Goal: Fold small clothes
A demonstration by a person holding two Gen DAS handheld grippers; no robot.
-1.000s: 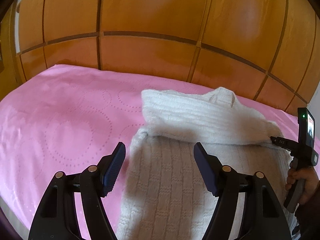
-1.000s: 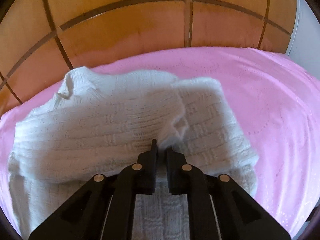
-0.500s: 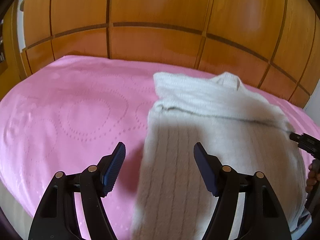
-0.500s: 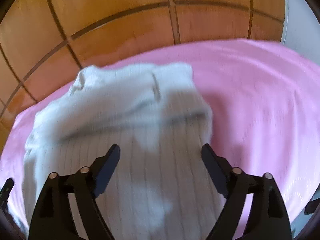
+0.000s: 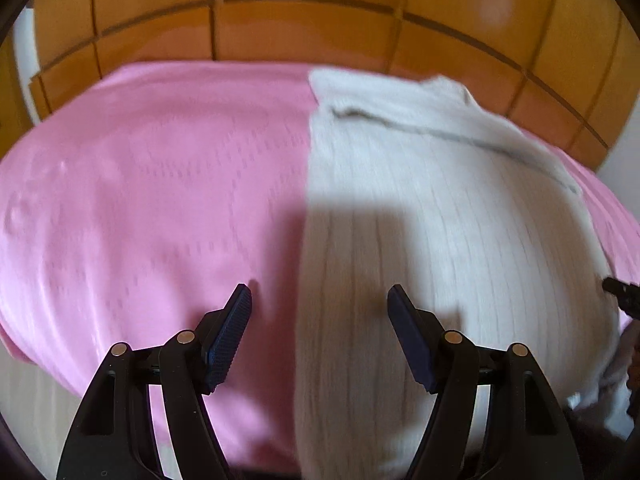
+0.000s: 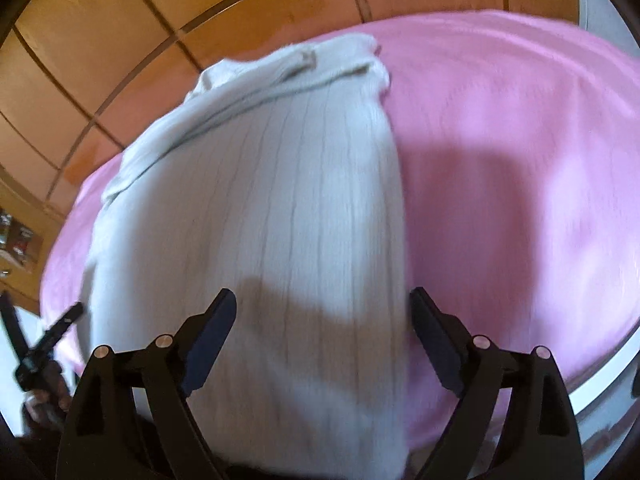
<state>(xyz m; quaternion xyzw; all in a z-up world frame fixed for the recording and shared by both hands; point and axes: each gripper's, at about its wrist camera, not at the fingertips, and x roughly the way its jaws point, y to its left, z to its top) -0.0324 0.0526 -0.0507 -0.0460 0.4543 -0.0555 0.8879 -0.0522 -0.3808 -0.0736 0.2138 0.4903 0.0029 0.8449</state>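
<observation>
A white ribbed knit sweater (image 5: 448, 216) lies flat on the pink bed cover (image 5: 152, 184), its sleeves folded across the top near the collar. It also shows in the right wrist view (image 6: 280, 208). My left gripper (image 5: 319, 308) is open and empty, held above the sweater's left edge near the hem. My right gripper (image 6: 323, 308) is open and empty, above the sweater's right edge near the hem. Each gripper's tip shows at the edge of the other view: the right one (image 5: 618, 292) and the left one (image 6: 60, 328).
A wooden panelled headboard (image 5: 320, 12) stands behind the bed. The pink cover (image 6: 500, 128) spreads wide on both sides of the sweater. The bed's front edge and pale floor (image 5: 32, 408) lie close below the grippers.
My right gripper has let go of the folded sleeve and opened. Both grippers have drawn back toward the sweater's hem, and the sleeve now lies flat across the top.
</observation>
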